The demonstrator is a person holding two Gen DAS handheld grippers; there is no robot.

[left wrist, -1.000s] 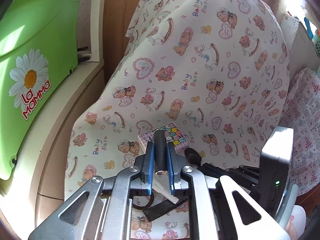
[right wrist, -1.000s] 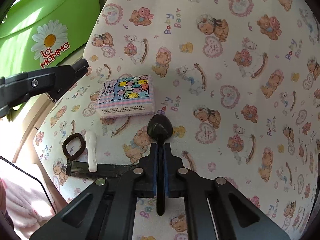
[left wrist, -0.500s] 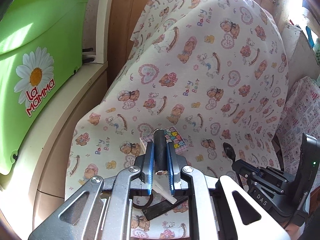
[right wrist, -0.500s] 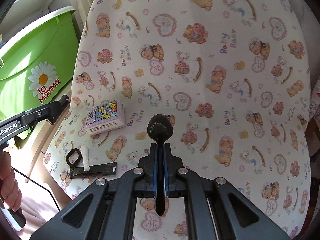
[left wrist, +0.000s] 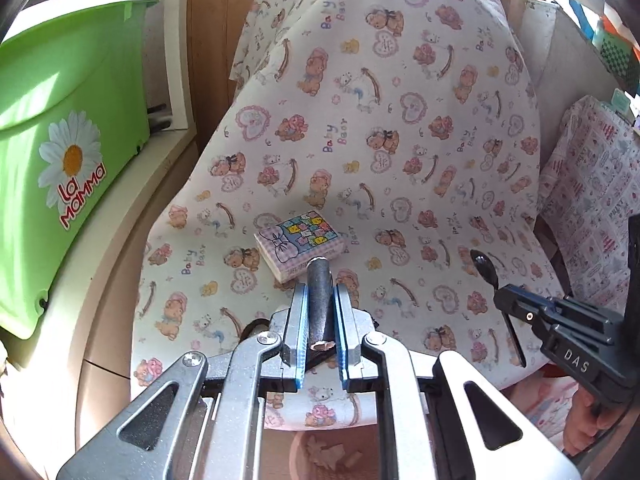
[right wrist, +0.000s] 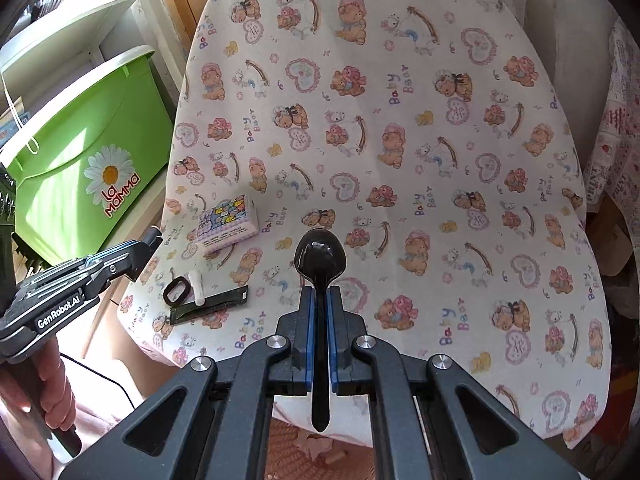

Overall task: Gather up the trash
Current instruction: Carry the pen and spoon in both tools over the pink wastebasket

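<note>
My left gripper [left wrist: 319, 312] is shut on a dark rolled tube [left wrist: 318, 292], held above the near edge of the teddy-bear cloth [left wrist: 400, 120]. My right gripper [right wrist: 319, 300] is shut on a black plastic spoon [right wrist: 320, 258]; it shows in the left wrist view too [left wrist: 486, 270]. On the cloth lie a small patterned tissue pack [right wrist: 228, 222], a dark ring [right wrist: 176, 290], a white stick [right wrist: 198, 282] and a dark flat wrapper [right wrist: 210, 304]. The left gripper also shows at the left of the right wrist view [right wrist: 148, 242].
A green "La Mamma" bin [left wrist: 60, 160] stands on a pale ledge [left wrist: 120, 240] to the left. A pinkish basket with scraps [right wrist: 312, 448] lies below the cloth's near edge. A second patterned cloth [left wrist: 592, 200] hangs at the right.
Both grippers have pulled back and up from the cloth, each holding its item. The tissue pack now looks farther away and the basket below has come into view.
</note>
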